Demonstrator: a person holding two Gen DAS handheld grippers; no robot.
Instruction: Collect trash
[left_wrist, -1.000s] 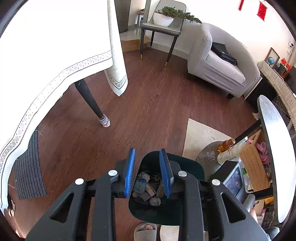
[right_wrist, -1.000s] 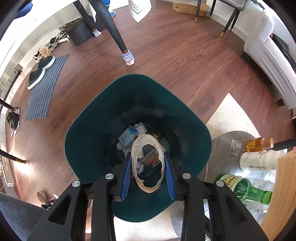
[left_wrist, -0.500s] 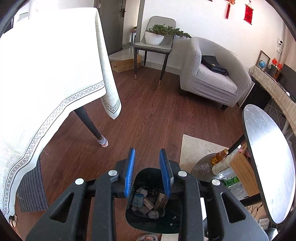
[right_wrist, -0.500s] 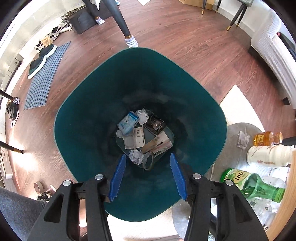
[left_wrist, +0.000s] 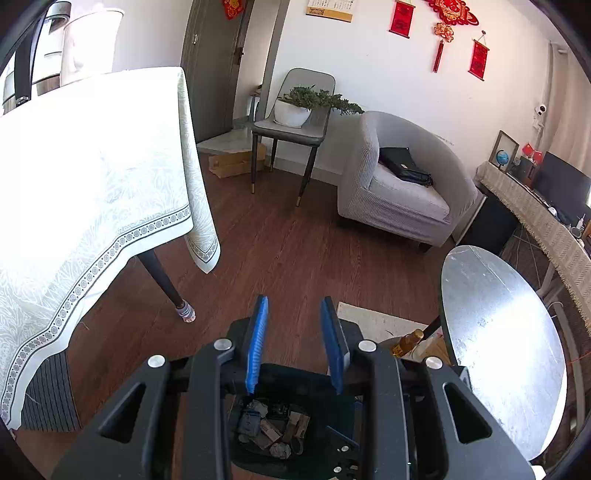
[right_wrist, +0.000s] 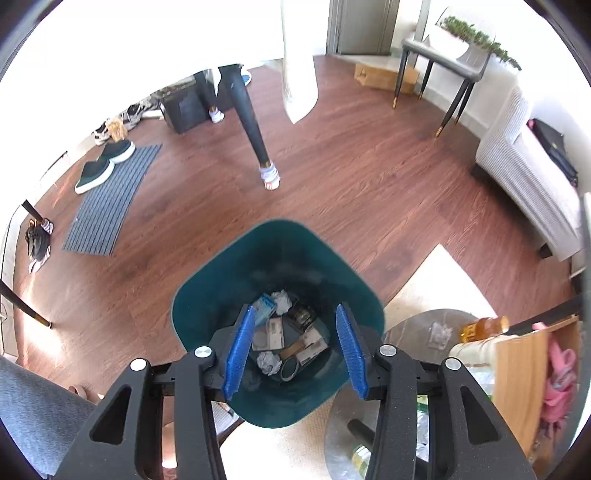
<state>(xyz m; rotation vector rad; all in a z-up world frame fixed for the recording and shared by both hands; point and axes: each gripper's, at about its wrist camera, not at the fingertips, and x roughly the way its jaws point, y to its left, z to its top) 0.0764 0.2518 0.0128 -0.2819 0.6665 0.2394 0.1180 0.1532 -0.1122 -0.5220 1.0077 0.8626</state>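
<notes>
A dark green trash bin (right_wrist: 207, 295) stands on the wood floor, with several pieces of trash (right_wrist: 284, 343) at its bottom: crumpled paper, a blue pack, cards and a tape ring. My right gripper (right_wrist: 293, 350) is open and empty, held high above the bin. My left gripper (left_wrist: 295, 343) is open and empty, higher up; the bin (left_wrist: 291, 376) shows low between its fingers.
A table with a white cloth (left_wrist: 92, 177) and dark leg (right_wrist: 253, 133) stands at the left. A round grey side table (left_wrist: 502, 347), bottles (right_wrist: 484, 326), a grey armchair (left_wrist: 399, 192), a chair with a plant (left_wrist: 295, 122) and a striped mat (right_wrist: 107, 206) are around.
My right gripper opened and let the tape ring fall into the bin. Both grippers then rose away from the bin, and the left view tilted up toward the room.
</notes>
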